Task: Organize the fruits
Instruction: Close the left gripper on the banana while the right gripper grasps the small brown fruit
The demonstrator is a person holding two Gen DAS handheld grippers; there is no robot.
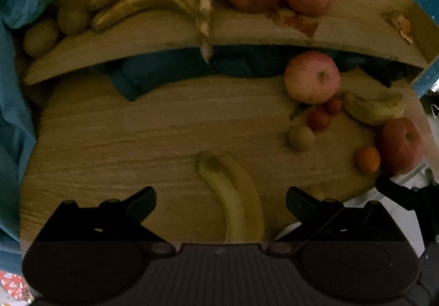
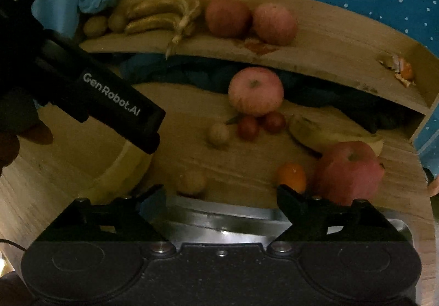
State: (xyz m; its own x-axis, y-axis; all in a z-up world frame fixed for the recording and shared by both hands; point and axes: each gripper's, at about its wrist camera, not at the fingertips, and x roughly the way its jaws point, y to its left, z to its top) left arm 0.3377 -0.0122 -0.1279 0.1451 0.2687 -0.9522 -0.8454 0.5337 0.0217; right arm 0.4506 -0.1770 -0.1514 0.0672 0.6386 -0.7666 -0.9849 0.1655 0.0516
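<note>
Surface: wooden tabletop [image 1: 109,135], shelf [image 1: 164,31] behind
Banana: loose banana [image 1: 236,196] lies between your left gripper [image 1: 221,201] fingers, long axis pointing away
Grippers: left wide open, empty; right gripper [image 2: 219,196] likewise, farther off

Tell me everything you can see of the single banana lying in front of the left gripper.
The single banana is yellow, unpeeled and curved, with a darker greenish-brown tip pointing away from the camera. It lies flat on the wooden tabletop, apart from the other fruit, running between the spread fingers of the left gripper, which do not touch it. Its near end is hidden behind the gripper body. In the right wrist view that gripper covers most of it.
</note>
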